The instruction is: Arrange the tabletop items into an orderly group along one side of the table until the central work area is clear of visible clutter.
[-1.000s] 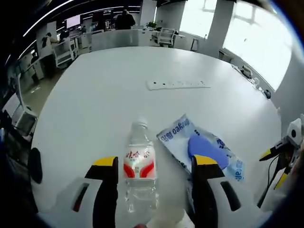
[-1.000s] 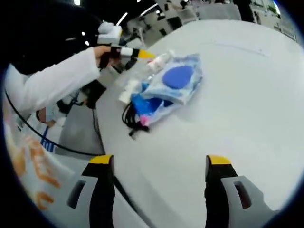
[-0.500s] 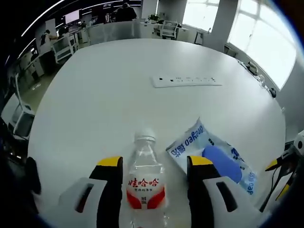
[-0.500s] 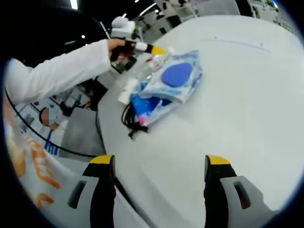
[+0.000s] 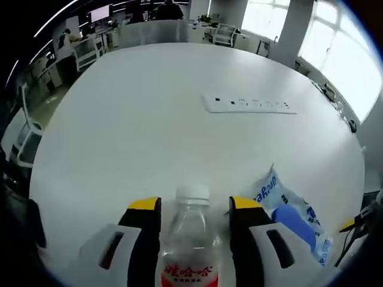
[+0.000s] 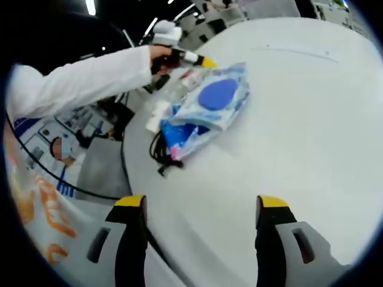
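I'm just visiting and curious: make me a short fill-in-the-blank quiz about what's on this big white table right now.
1. The left gripper has its jaws on either side of a clear water ____ with a white cap.
2. The cable lying near the table edge is ____ in colour.
3. On the plastic packet sits a round patch coloured ____.
4. The right gripper holds ____ between its jaws.

Missing words: bottle; black; blue; nothing
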Available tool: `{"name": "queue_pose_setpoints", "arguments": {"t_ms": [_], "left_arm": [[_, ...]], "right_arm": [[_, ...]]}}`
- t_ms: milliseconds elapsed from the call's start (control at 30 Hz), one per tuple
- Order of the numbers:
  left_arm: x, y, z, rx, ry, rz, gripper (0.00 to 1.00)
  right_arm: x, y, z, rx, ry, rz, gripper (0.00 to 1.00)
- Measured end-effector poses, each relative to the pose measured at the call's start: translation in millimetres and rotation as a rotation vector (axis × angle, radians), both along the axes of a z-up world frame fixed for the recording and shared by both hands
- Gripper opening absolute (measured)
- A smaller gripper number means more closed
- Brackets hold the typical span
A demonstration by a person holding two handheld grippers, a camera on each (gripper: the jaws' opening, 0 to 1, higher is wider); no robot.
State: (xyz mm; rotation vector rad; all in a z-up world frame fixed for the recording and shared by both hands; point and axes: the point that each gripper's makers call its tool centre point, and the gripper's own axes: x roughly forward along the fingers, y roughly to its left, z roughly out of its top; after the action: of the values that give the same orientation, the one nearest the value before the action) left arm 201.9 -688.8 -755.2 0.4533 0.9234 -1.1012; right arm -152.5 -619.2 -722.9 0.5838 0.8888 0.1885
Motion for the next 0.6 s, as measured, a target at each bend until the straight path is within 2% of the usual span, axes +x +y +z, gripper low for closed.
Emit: {"name": "queue_pose_setpoints", "arguments": {"t_ms": [200,367,467,567,600], "left_arm": [[1.7,4.9,-12.0,0.037,0.008,0.008,0.41],[6.3,2.5,-12.6,0.019,0.012,0.029,0.38],[5.6,-2.6,-11.8,-0.006,0.012,0.027,0.31],[8.0,-5.4,-8.5,-0.006,-0.055,-0.021,0.23],[4.8,-5.4,-8.1,0.003,-0.048,-0.012,0.23]], "right_arm": [[1.1,-0.4,-0.2,0.01,0.004,-0.01,0.72],[2.9,-1.7,-0.2,0.015,0.003,-0.014,0.7],[3.5,-1.9,-1.7,0.016,0.007,-0.01,0.69],[4.3,-2.5,-1.9,0.018,0.007,-0.013,0.68],[4.5,-2.7,-1.6,0.017,0.006,-0.013,0.68]]}}
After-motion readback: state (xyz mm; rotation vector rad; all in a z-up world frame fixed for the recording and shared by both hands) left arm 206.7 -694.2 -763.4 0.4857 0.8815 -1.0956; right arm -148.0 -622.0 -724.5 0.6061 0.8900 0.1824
